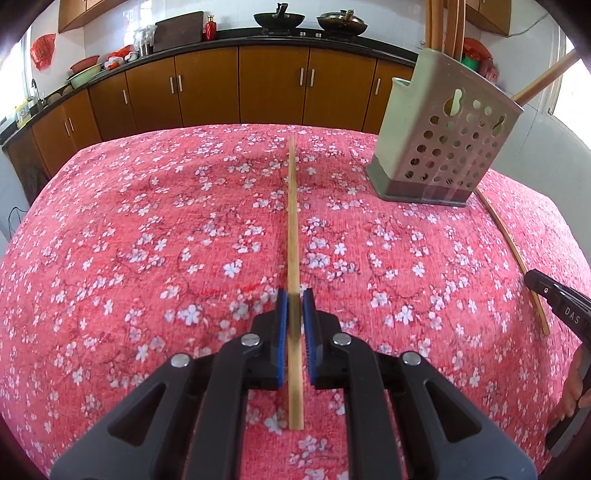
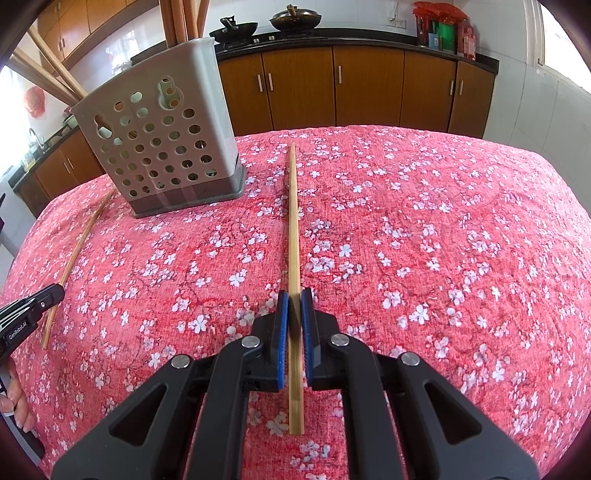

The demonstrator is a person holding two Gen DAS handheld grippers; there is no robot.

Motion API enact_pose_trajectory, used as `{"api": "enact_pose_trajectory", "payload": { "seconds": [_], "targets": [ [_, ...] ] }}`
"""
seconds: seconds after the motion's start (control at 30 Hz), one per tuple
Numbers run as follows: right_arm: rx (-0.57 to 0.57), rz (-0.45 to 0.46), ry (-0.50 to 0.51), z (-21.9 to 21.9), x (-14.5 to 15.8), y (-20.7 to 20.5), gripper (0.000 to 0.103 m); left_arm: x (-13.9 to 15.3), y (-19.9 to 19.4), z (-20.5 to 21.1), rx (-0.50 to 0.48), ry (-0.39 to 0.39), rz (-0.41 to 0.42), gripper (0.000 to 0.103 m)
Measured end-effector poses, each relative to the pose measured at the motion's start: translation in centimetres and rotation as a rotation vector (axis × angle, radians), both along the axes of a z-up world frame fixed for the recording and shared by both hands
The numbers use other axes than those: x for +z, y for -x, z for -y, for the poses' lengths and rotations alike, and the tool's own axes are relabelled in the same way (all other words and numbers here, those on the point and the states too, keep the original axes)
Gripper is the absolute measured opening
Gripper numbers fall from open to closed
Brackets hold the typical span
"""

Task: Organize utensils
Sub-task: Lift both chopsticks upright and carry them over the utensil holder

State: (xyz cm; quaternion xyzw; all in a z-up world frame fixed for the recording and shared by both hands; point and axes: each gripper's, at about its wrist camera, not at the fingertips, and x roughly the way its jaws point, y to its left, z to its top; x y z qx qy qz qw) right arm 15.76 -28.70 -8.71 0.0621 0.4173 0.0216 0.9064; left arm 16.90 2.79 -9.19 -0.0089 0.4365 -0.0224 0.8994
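Several chopsticks [image 1: 439, 26] upright in perforated holder [image 1: 439, 136]; both tongs [image 1: 295, 299] [image 2: 294, 297] each pinching one chopstick [image 1: 293, 221] [image 2: 293, 221].

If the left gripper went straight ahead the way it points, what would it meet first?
Probably nothing on the table: the left gripper, shut on a chopstick, points over bare tablecloth. The utensil holder sits right of that line. Depth is unclear.

right gripper [image 2: 294, 310] clamps chopstick [image 2: 293, 221] | perforated holder [image 2: 162, 144] left, on floral cloth [image 2: 443, 229]
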Motion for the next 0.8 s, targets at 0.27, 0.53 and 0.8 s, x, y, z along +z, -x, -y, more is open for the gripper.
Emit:
{"api": "enact_pose_trajectory", "payload": {
  "seconds": [0.27, 0.53, 0.8],
  "targets": [
    [-0.012, 0.075, 0.002, 0.7, 2.6, 1.0, 0.008, 2.4, 0.8, -0.3, -0.019, -0.024, 0.049, 0.009],
    [-0.042, 0.289, -0.018, 2.5, 9.5, 3.3, 0.008, 10.4, 1.9, -1.1, -0.015, 0.045, 0.240, 0.009],
    [-0.044, 0.386, -0.028, 2.4, 13.2, 4.0, 0.008, 14.4, 1.7, -1.1, -0.029, 0.063, 0.327, 0.008]
  ]
}}
